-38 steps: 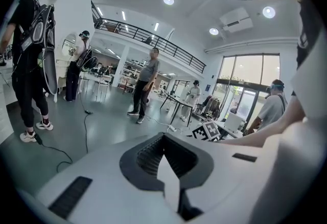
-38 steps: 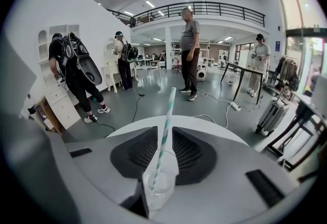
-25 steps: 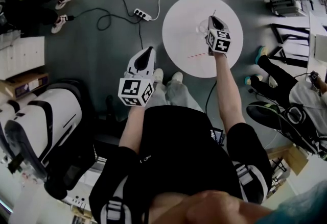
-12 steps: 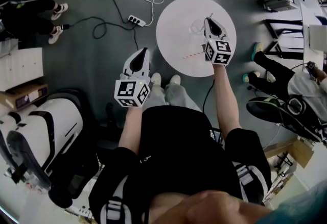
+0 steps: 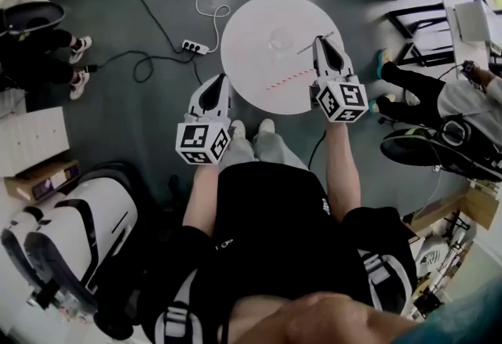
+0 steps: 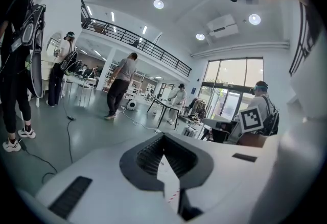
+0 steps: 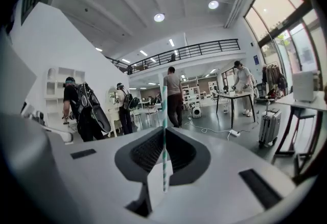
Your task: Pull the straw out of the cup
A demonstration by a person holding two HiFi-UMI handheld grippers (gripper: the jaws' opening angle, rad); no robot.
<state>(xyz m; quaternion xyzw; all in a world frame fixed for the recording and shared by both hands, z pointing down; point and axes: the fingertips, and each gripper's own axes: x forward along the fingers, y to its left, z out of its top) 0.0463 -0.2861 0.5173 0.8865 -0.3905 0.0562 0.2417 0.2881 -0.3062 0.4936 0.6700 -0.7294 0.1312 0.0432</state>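
Your right gripper (image 5: pixel 318 41) hangs over the round white surface (image 5: pixel 249 25), its jaws pinched on a thin straw (image 7: pixel 164 116) striped green and white. In the right gripper view the straw stands upright between the ribbed black pads, with its lower end just below them and its top running up past them. From the head view it is only a faint slanted line across that gripper's tip, and its full length is hard to trace.

The straw is clear of the cup (image 5: pixel 278 41), which sits on the surface at 9 o'clock from that gripper. The cup is see-through and shows as little more than a pale ring, so what it holds cannot be made out. At 6 o'clock from the cup a red-striped straw (image 5: pixel 280 80) lies flat on the surface, apart from the cup.

Your left gripper (image 5: pixel 221 78) is held just off the surface's rim at about 8 o'clock, over the grey floor (image 5: pixel 141 99). Its jaws are drawn together at the tips with nothing between them. Through the opening behind the tips, the left gripper view catches a sliver of the white surface and the red-striped straw. A white power strip (image 5: pixel 190 45) lies on the floor at 9 o'clock from the surface.
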